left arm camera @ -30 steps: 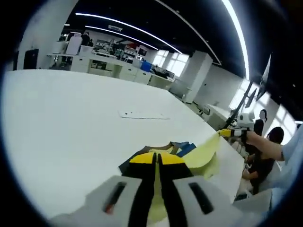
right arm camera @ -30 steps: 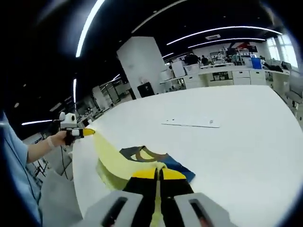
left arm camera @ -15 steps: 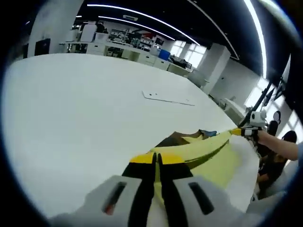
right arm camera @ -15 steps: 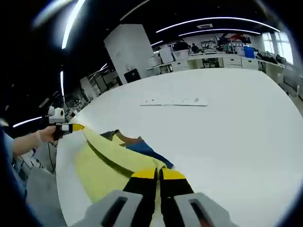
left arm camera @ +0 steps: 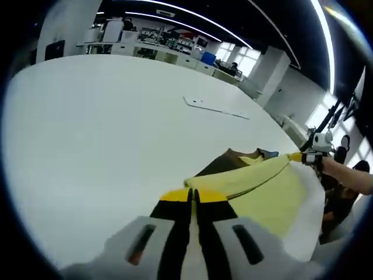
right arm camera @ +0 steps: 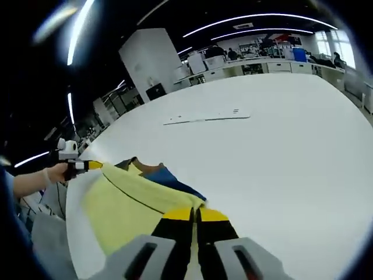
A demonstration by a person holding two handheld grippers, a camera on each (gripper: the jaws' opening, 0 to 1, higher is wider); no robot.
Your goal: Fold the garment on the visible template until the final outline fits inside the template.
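In the left gripper view, the left gripper (left arm camera: 193,195) has its two yellow-tipped jaws pressed together, pinching one corner of a pale yellow garment (left arm camera: 265,189); the right gripper (left arm camera: 297,157) enters from the right, held by a hand (left arm camera: 341,174), clamped on the opposite corner. In the right gripper view, the right gripper (right arm camera: 195,214) is likewise clenched on the garment (right arm camera: 125,204), and the left gripper (right arm camera: 93,165) grips the far corner from the left; the cloth's edge runs taut between the two. The garment, one piece with brown and blue patches, lies at the near edge of a large white table (right arm camera: 280,157); one flat white template strip (right arm camera: 207,118) lies well apart, further in; wide bare tabletop surrounds both.
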